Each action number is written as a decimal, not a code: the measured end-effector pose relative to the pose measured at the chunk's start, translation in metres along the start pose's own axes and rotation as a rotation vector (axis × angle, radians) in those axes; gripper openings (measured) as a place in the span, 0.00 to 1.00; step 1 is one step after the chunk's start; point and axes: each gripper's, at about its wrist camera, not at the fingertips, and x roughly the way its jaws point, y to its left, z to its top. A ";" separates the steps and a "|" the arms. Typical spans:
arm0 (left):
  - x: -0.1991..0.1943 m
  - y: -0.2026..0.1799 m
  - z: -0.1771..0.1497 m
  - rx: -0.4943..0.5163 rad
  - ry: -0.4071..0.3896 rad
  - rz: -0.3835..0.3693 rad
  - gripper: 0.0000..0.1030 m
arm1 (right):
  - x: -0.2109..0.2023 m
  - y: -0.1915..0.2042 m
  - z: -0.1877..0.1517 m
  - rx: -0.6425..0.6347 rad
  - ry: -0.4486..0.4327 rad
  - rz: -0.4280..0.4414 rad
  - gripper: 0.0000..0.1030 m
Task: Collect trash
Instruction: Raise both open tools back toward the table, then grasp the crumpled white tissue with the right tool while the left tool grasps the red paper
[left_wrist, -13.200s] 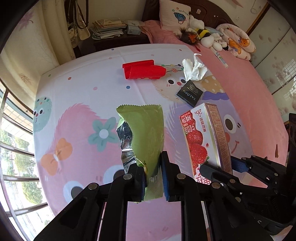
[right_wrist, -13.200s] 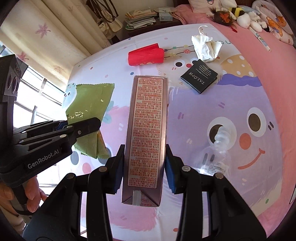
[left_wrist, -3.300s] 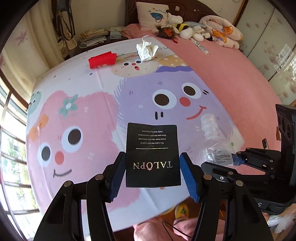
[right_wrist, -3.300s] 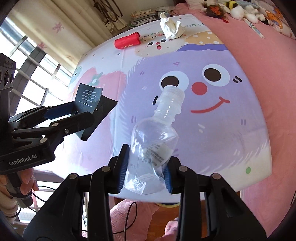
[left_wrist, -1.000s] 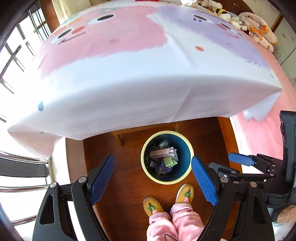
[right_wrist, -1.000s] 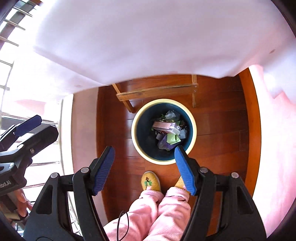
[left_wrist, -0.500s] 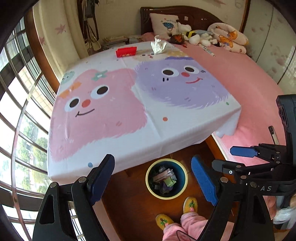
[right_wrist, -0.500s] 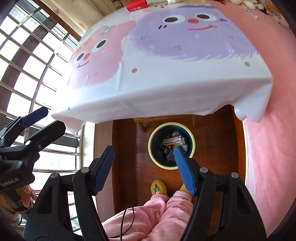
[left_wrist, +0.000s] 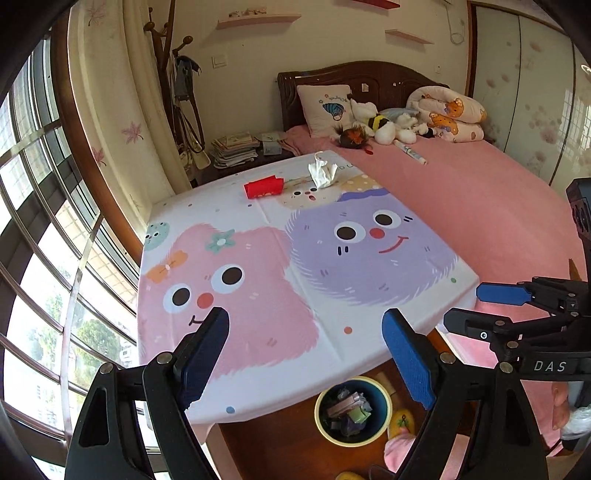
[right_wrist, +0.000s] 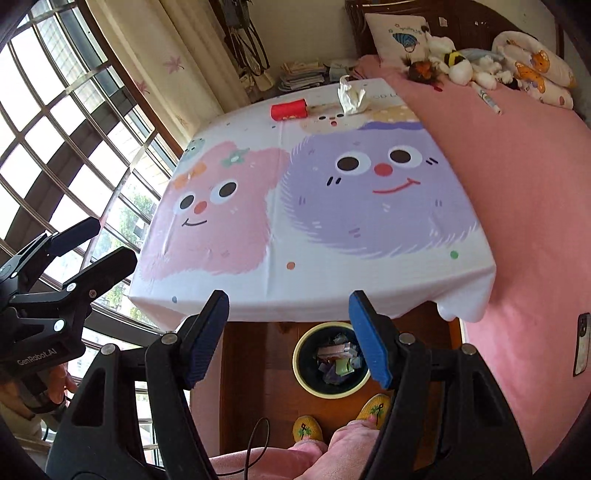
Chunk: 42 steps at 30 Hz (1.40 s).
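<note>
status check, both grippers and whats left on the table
Left gripper open, empty. Right gripper open, empty. Red pack and crumpled tissue left at table's far end. Bin below near edge; path clear.

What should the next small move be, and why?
Probably reach both grippers toward the far end of the table. The left gripper and right gripper are open and empty, and a red pack and a tissue lie there.

Each gripper, left gripper (left_wrist: 306, 358) and right gripper (right_wrist: 290, 336), has black plastic arms with silver rivets and ribbed blue finger pads (right_wrist: 367, 341). White lettering reads "GenRobot.AI" on one body and "DAS" on the other. The person wears pink trousers (right_wrist: 332, 448) and yellow slippers (right_wrist: 306, 428).
</note>
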 end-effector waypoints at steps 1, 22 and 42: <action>0.002 0.001 0.006 -0.002 -0.004 0.002 0.84 | 0.001 0.001 0.005 -0.006 -0.006 -0.001 0.63; 0.300 0.026 0.217 -0.246 0.214 0.167 0.84 | 0.200 -0.145 0.278 -0.114 0.069 0.137 0.63; 0.515 0.096 0.287 -0.546 0.372 0.227 0.81 | 0.452 -0.205 0.418 -0.115 0.244 0.212 0.62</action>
